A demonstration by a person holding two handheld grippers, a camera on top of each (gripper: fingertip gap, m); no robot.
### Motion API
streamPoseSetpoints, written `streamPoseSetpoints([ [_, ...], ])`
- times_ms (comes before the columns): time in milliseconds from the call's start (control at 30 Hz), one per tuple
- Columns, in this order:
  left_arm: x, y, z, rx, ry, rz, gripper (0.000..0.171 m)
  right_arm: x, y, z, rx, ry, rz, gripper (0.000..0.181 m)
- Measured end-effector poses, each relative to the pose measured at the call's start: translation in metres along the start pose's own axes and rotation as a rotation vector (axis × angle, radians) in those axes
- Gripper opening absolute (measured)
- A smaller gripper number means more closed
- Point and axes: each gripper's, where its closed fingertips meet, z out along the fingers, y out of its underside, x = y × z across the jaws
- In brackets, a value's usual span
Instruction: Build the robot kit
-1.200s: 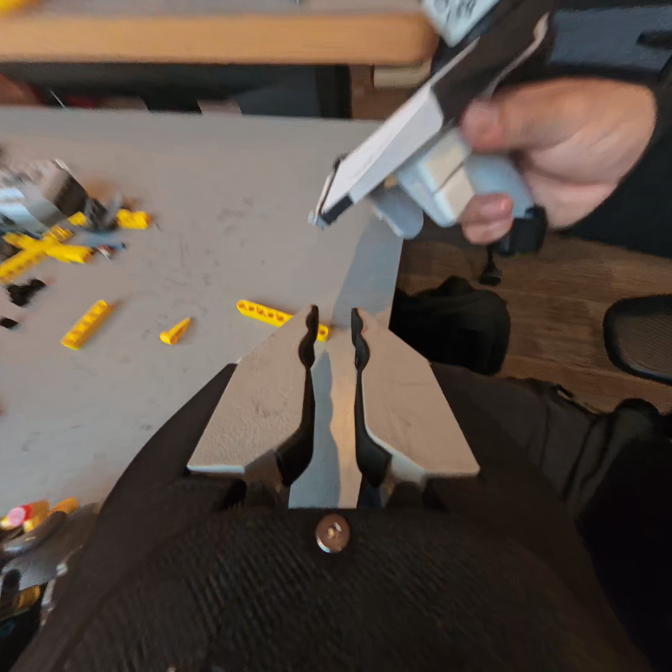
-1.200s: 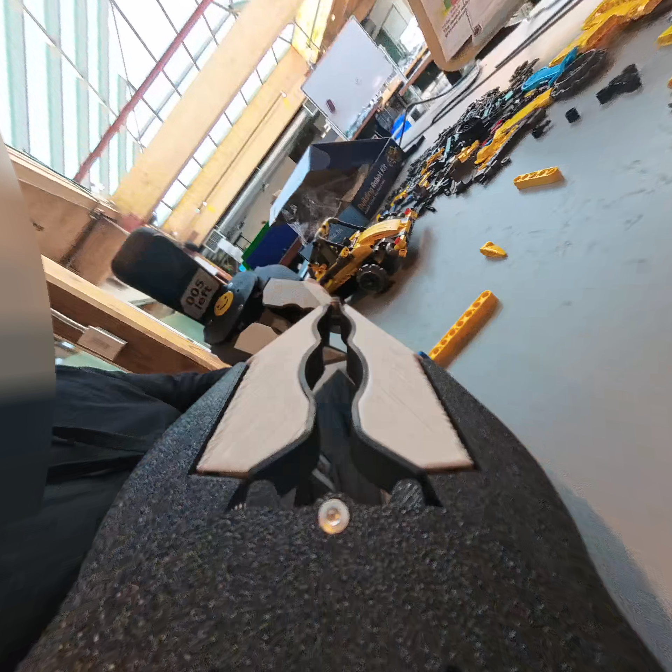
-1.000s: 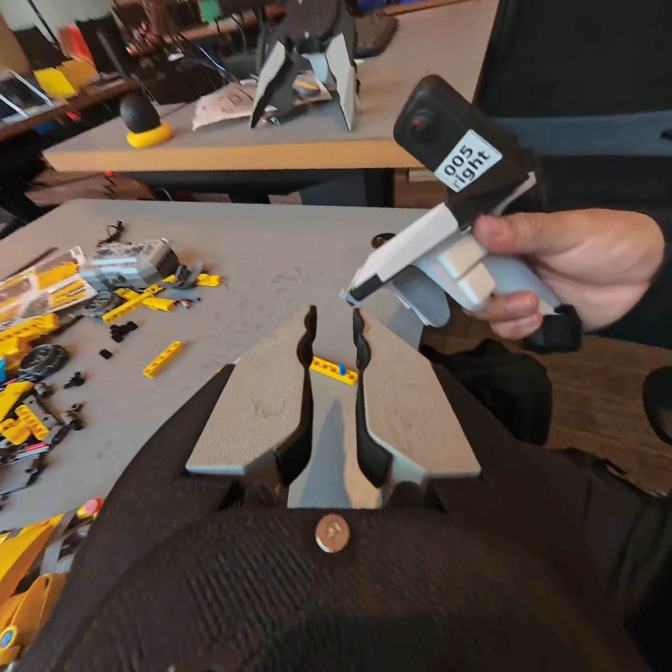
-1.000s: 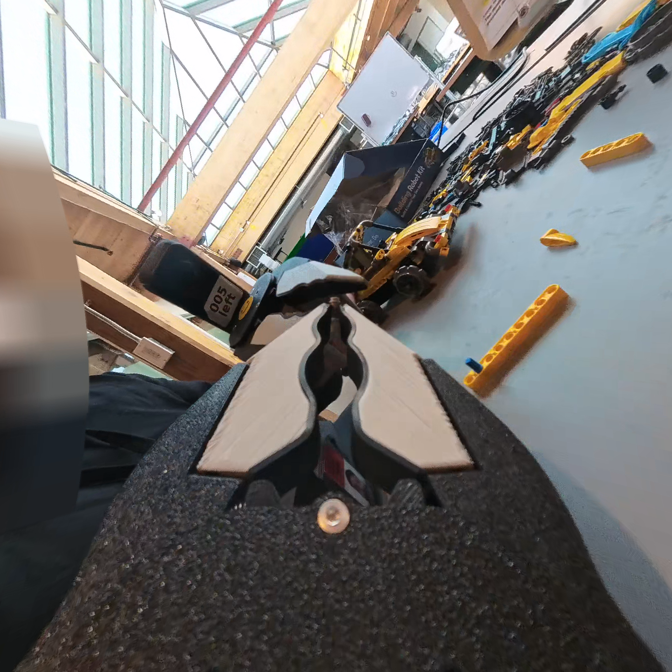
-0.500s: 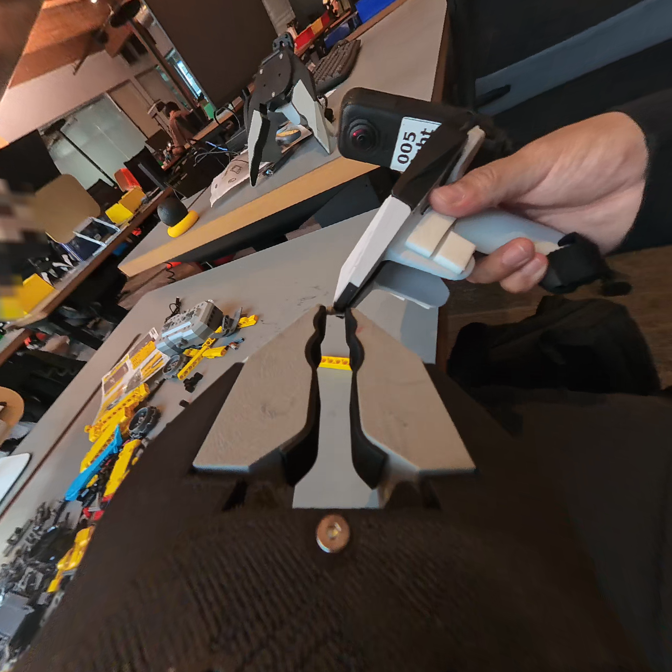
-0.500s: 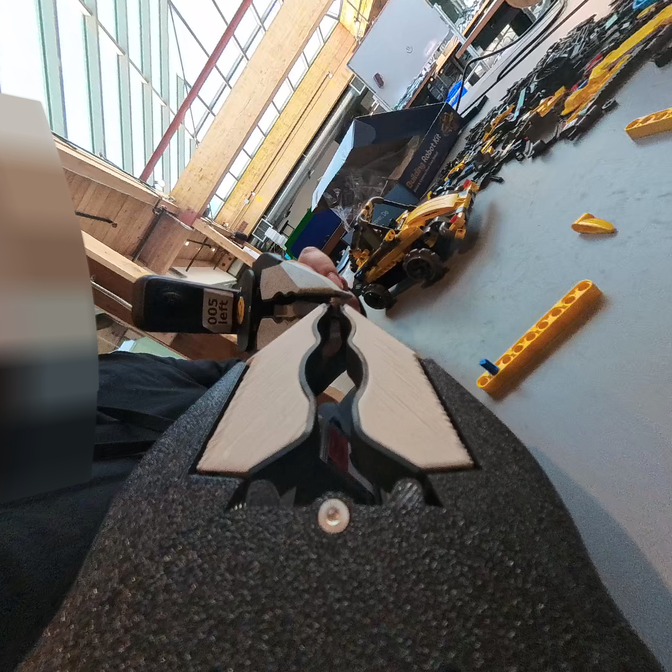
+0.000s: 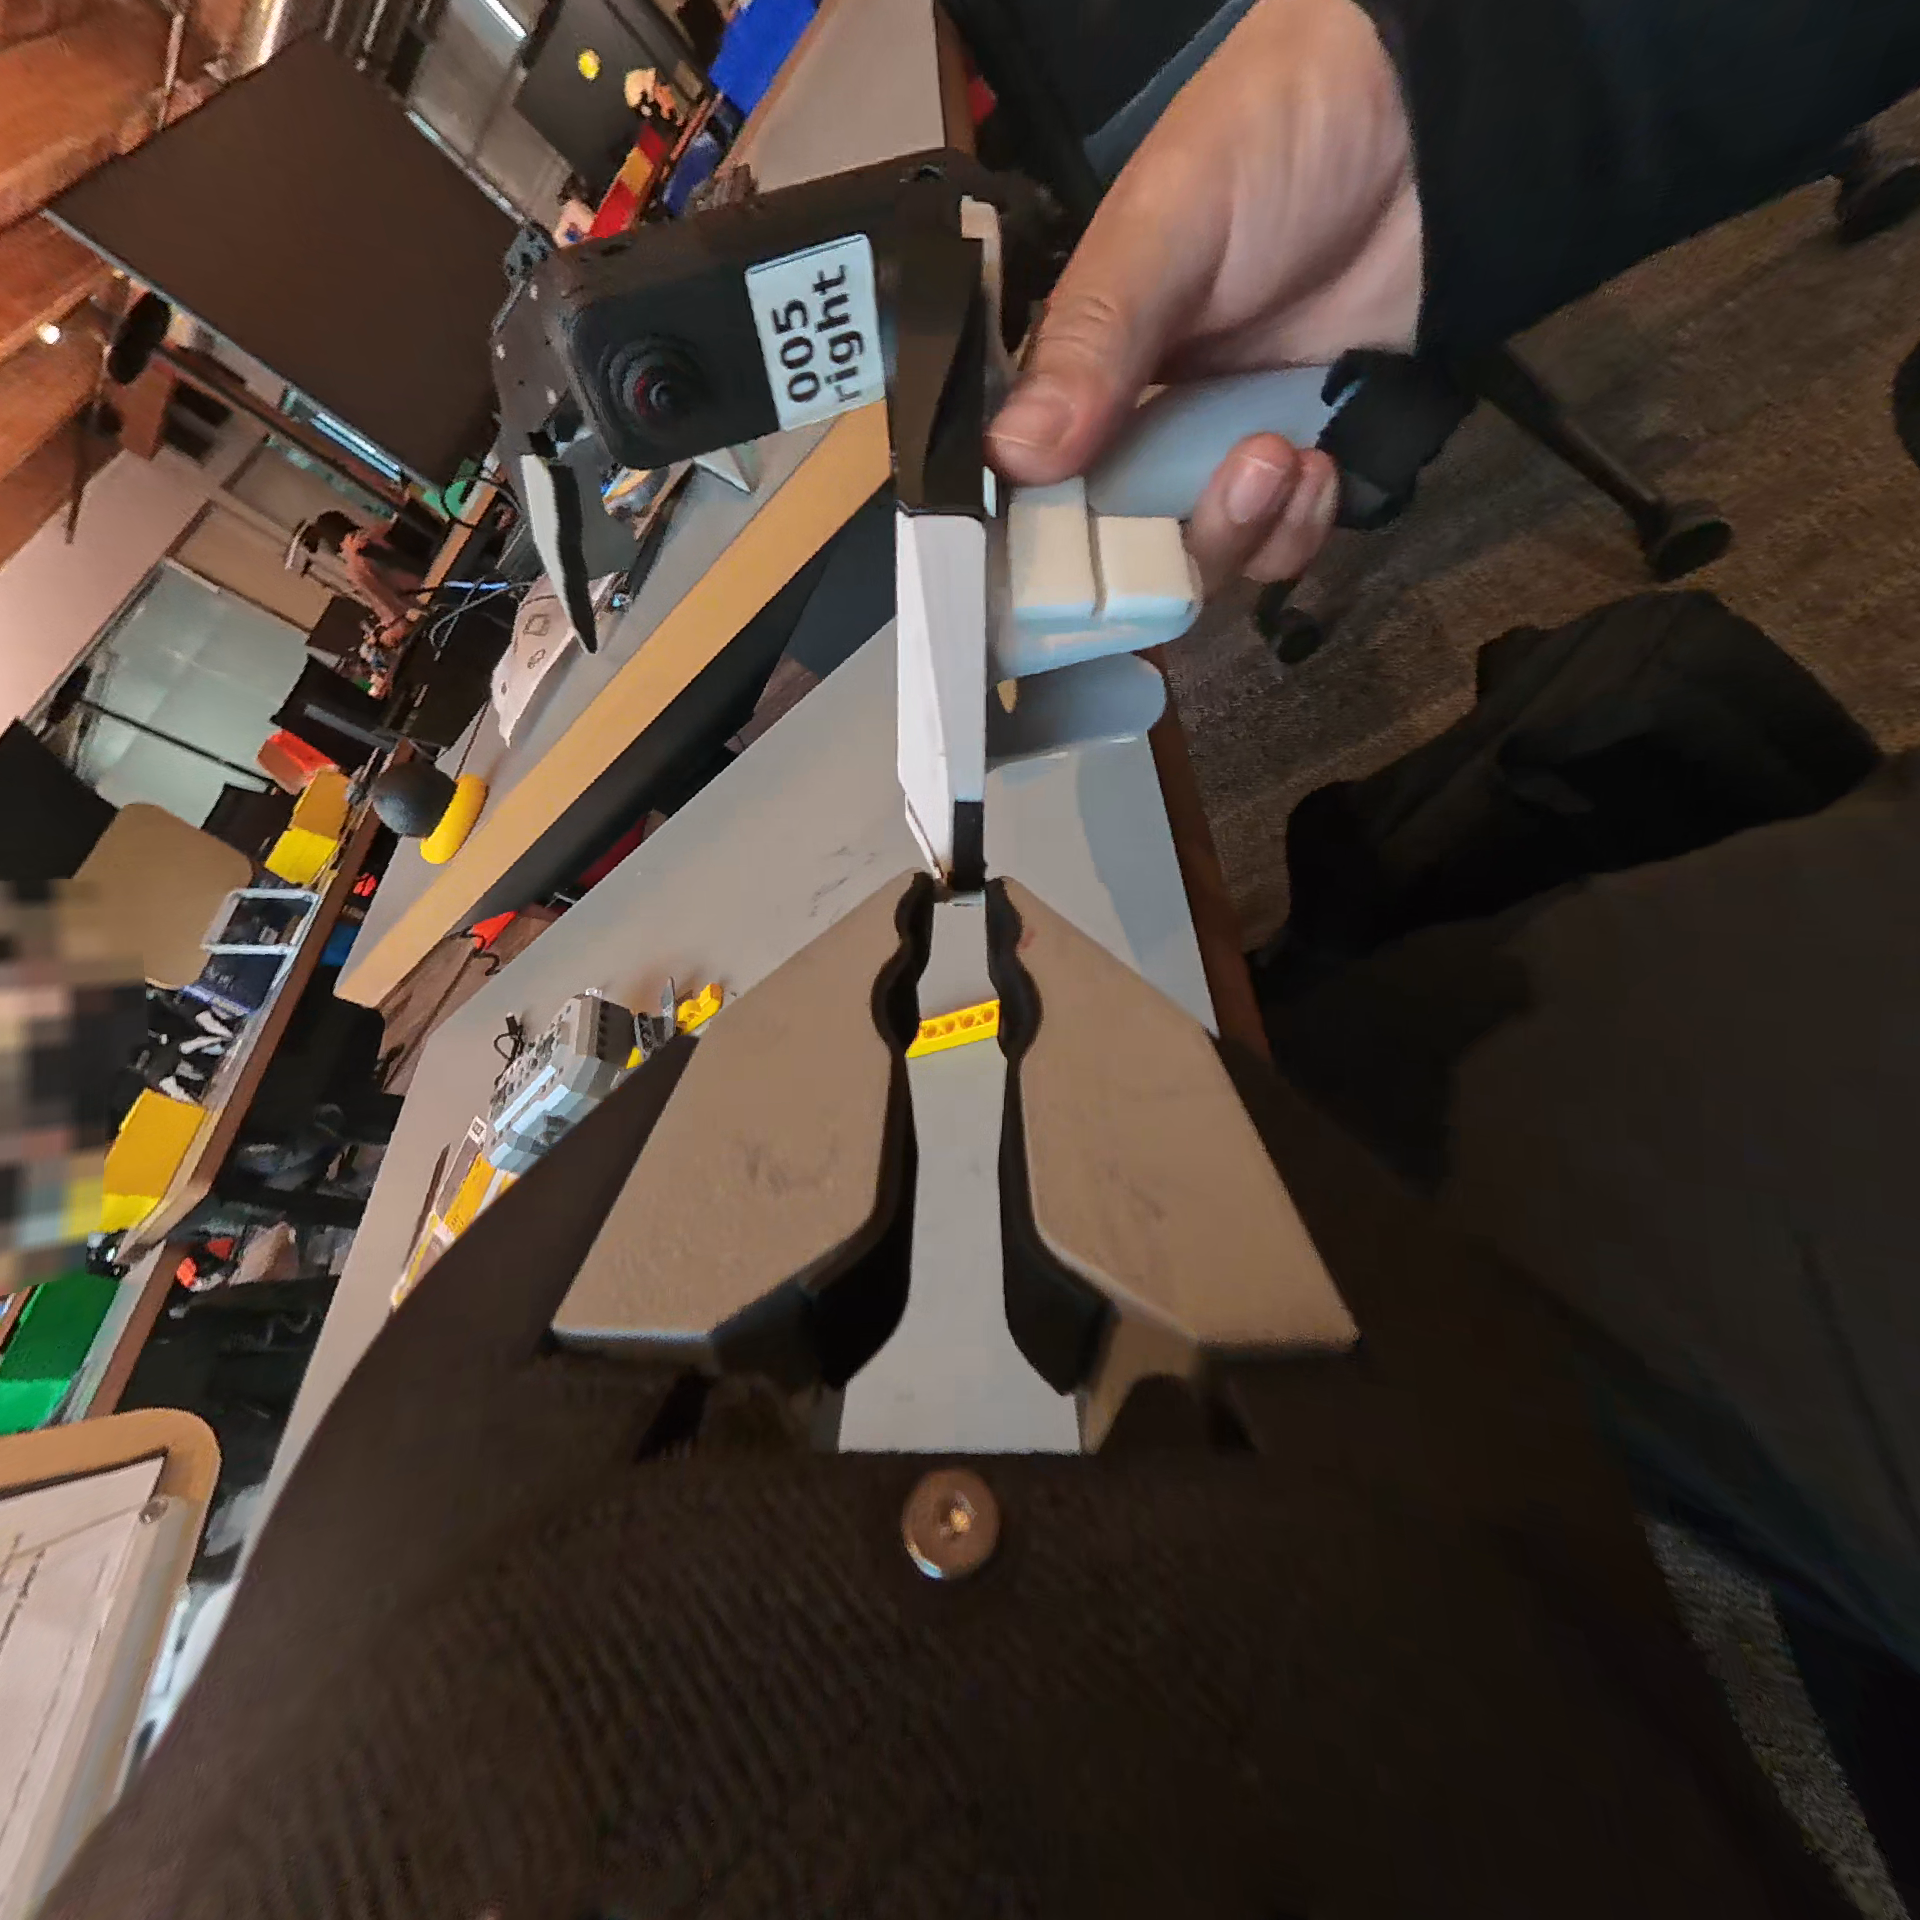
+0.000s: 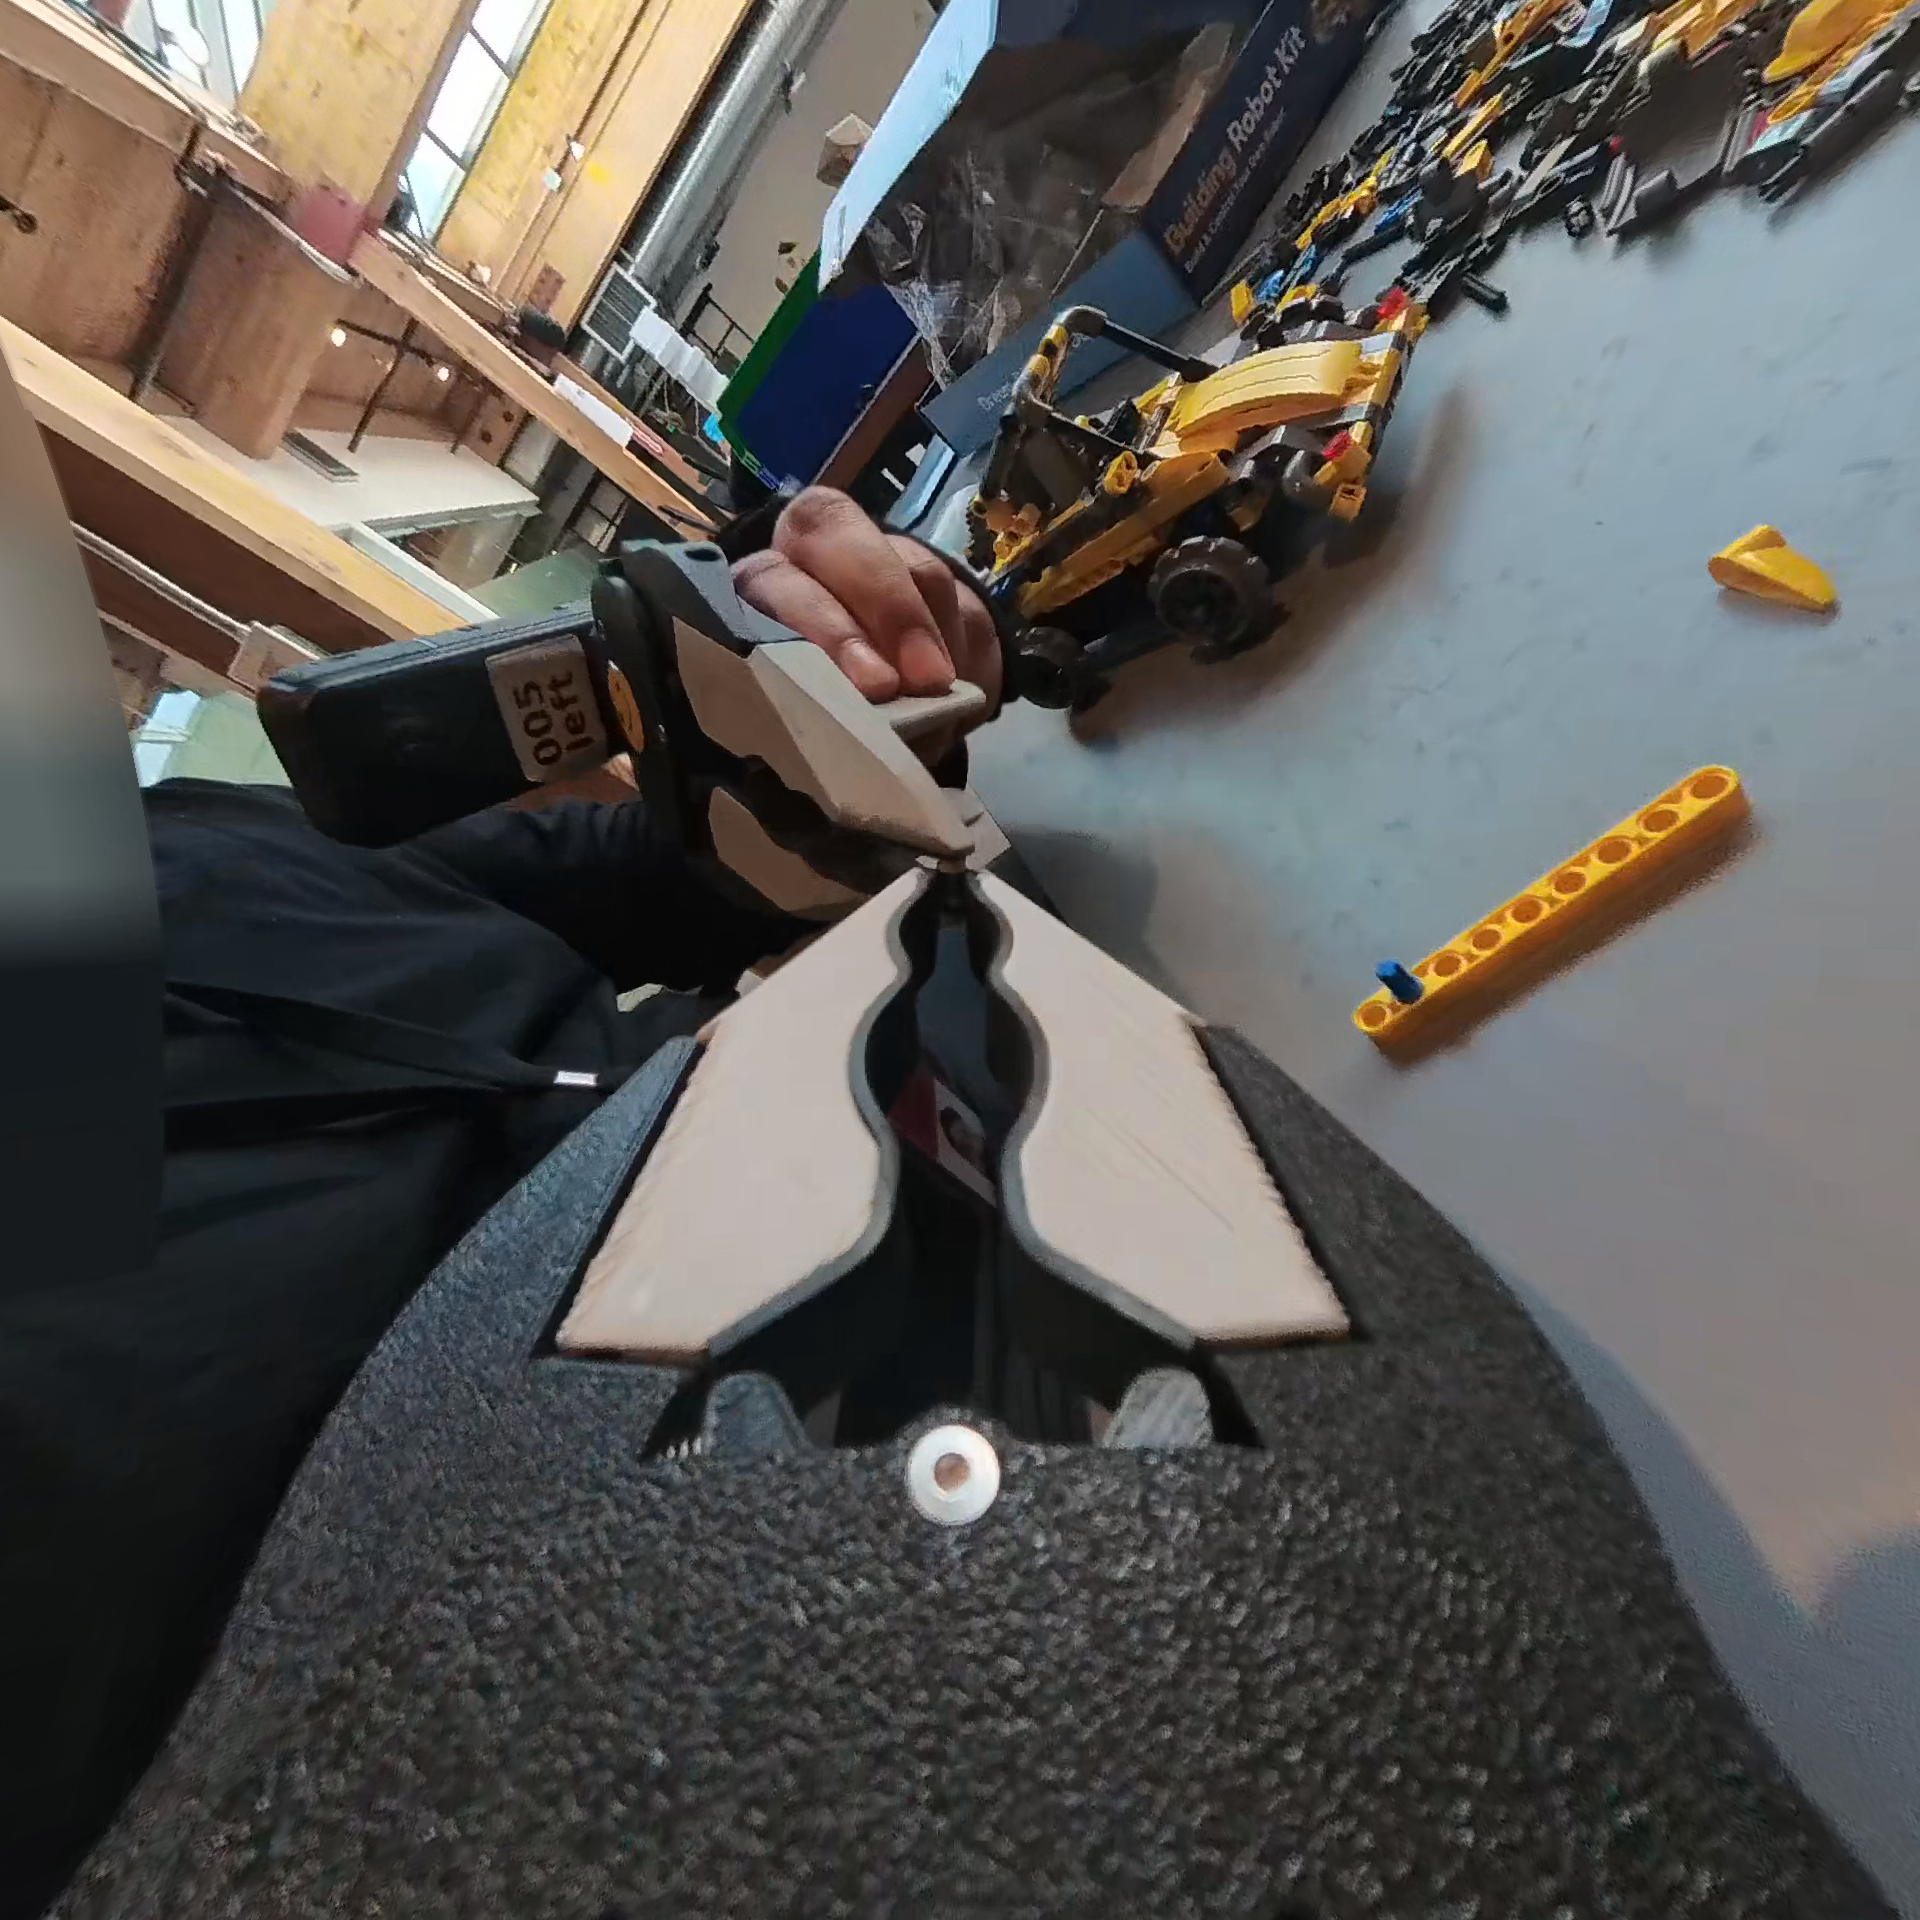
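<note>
Here the two grippers are meeting tip to tip in the air above the near edge of the grey worktop (image 8: 1558,540). The left gripper (image 7: 954,896) is keeping its fingers (image 7: 769,1153) slightly parted, and the tip of the other tool is sitting right at that narrow gap. The right gripper (image 8: 943,883) is holding its fingers (image 8: 758,1143) pressed almost together at the tips, with nothing pinched between them. A hand (image 7: 1236,260) is gripping the right tool's handle, and another hand (image 8: 873,603) is wrapping the left one's.

Neither gripper is carrying anything. A long yellow beam (image 8: 1548,914) with a small blue pin at one end is lying flat on the worktop just beside the right gripper, untouched. A small yellow wedge piece (image 8: 1771,584) is lying farther off, and a yellow and black wheeled model (image 8: 1195,488) is standing beyond it, near a dark box (image 8: 1195,156) and a scatter of loose parts (image 8: 1558,125).
</note>
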Motion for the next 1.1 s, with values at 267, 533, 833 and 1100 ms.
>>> streamPoseSetpoints([
  [267,-0.002,0.002,-0.005,0.002,0.061,-0.069,0.006,-0.003,-0.005,0.005,0.113,-0.070,0.079,0.003],
  [533,-0.015,0.002,-0.006,0.046,-0.046,-0.271,0.014,-0.009,-0.019,0.007,0.247,-0.164,0.139,0.003],
  [833,-0.009,0.005,-0.012,0.040,-0.050,-0.177,0.007,-0.008,-0.009,0.013,0.162,-0.138,0.129,0.004],
  [1100,0.002,0.011,-0.013,-0.037,0.001,0.033,0.007,-0.002,0.003,0.019,-0.010,0.027,0.019,0.004],
])
